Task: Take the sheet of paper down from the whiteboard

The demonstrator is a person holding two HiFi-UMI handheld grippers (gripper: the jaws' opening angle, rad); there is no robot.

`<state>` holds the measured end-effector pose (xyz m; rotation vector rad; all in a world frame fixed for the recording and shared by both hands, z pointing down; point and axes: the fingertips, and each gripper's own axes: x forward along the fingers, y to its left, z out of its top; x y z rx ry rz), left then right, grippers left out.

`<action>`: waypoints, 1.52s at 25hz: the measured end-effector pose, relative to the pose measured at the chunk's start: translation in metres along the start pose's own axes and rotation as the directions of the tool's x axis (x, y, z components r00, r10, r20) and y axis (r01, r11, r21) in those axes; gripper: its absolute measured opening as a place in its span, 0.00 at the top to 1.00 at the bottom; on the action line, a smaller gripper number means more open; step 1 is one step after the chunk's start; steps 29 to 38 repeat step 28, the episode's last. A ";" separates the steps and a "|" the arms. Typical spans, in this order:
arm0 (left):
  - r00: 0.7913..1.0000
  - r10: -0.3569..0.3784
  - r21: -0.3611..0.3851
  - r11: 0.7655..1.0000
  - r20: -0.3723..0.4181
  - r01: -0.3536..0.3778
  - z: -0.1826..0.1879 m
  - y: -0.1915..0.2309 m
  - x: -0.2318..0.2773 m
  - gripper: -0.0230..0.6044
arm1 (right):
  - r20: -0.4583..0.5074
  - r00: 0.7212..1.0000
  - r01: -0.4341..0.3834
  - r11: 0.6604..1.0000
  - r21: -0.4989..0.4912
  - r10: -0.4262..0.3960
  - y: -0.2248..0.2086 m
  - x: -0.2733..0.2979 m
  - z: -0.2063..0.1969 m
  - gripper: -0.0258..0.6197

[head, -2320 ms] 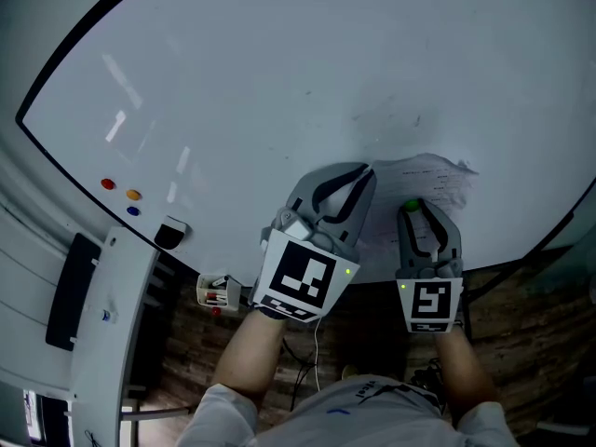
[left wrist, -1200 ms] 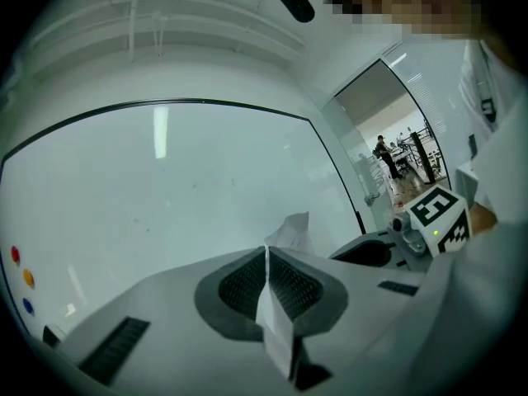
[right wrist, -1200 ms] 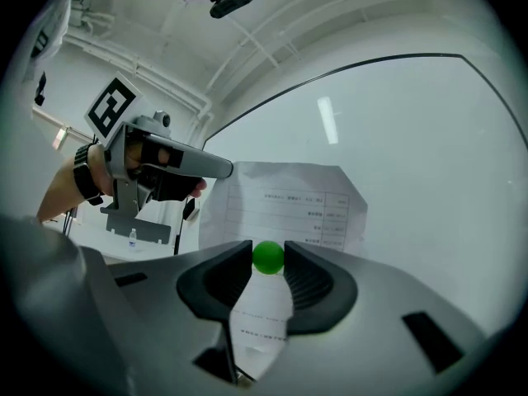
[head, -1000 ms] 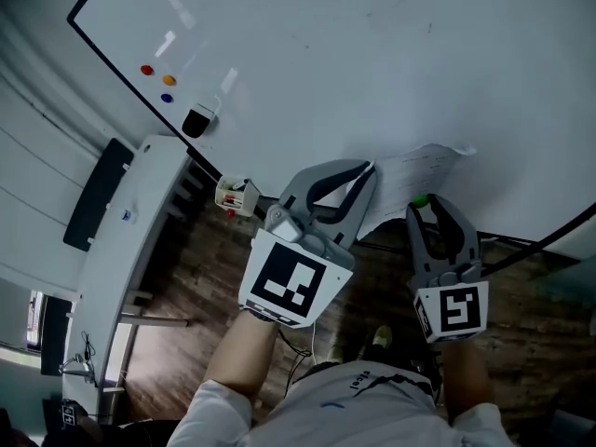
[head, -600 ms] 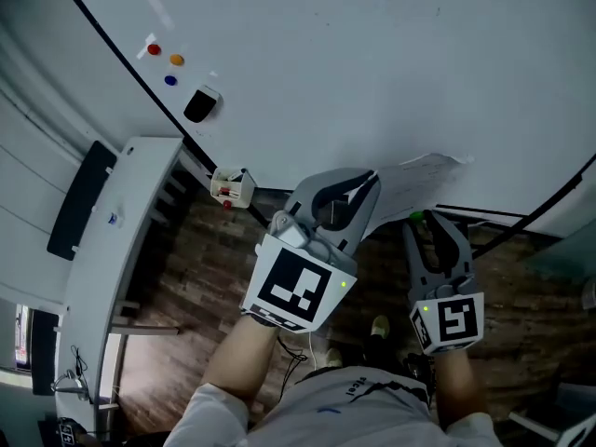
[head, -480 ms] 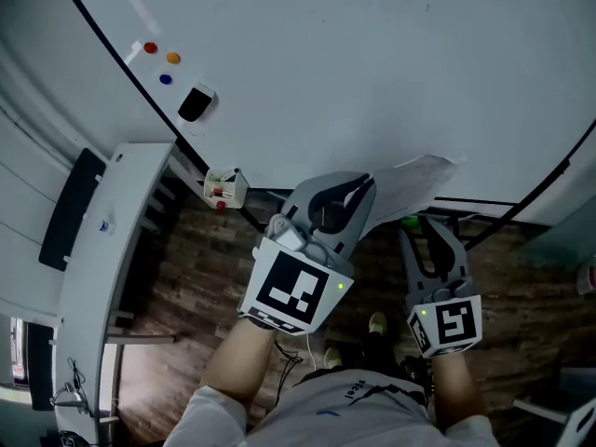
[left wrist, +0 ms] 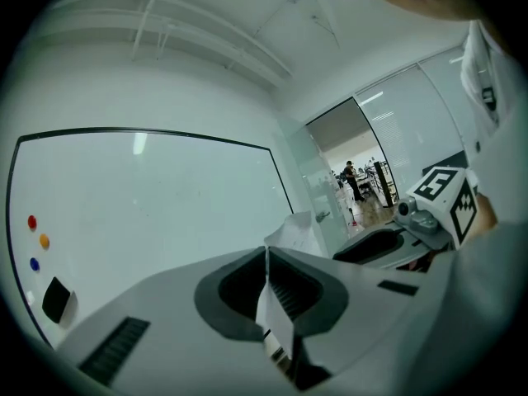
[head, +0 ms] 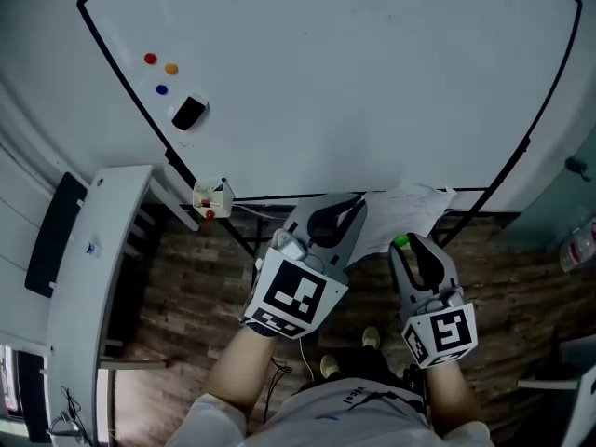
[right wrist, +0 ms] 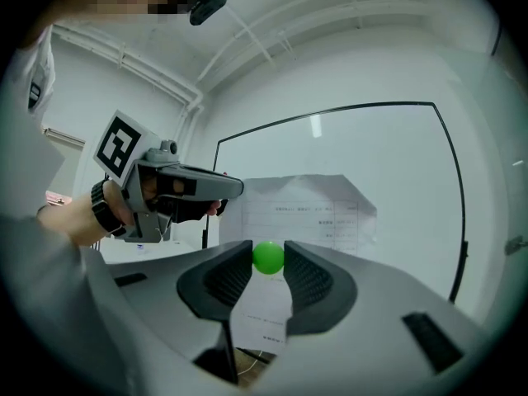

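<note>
The sheet of paper [head: 407, 209] hangs free in front of the whiteboard [head: 354, 73], off its surface. My left gripper [head: 360, 200] is shut on the sheet's left edge; in the left gripper view the paper [left wrist: 294, 232] runs edge-on between the closed jaws of this gripper [left wrist: 266, 252]. My right gripper [head: 402, 241] is just right of it, below the sheet, shut on a small green round magnet [head: 400, 242]. In the right gripper view the green magnet [right wrist: 268, 256] sits pinched between the jaw tips, with the printed sheet [right wrist: 305, 209] behind it.
Red [head: 150, 59], orange [head: 170, 68] and blue [head: 161, 89] magnets and a black eraser [head: 188, 113] sit at the board's left. A small marker box [head: 210, 198] hangs at its lower corner. A white desk [head: 93, 277] runs along the left, above a wooden floor [head: 186, 315].
Both grippers have drawn back from the whiteboard, the left carrying the paper and the right the green magnet. The sheet no longer lies against the board.
</note>
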<state>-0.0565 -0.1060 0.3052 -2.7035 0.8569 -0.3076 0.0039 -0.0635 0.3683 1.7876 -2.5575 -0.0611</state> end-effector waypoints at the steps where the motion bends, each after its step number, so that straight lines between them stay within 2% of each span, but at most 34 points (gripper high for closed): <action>1: 1.000 0.000 -0.003 1.000 0.000 0.000 0.001 -0.002 -0.002 0.93 | -0.003 1.000 -0.001 1.000 0.004 0.001 0.001 -0.003 0.001 0.76; 10: 1.000 -0.005 -0.011 1.000 -0.003 0.005 0.005 -0.015 -0.006 0.93 | -0.002 1.000 -0.002 1.000 0.005 0.002 -0.001 -0.018 0.010 0.77; 38: 1.000 0.006 0.001 1.000 0.023 -0.006 0.015 -0.003 -0.010 0.93 | 0.017 1.000 0.007 1.000 -0.020 -0.006 0.003 -0.009 0.017 0.77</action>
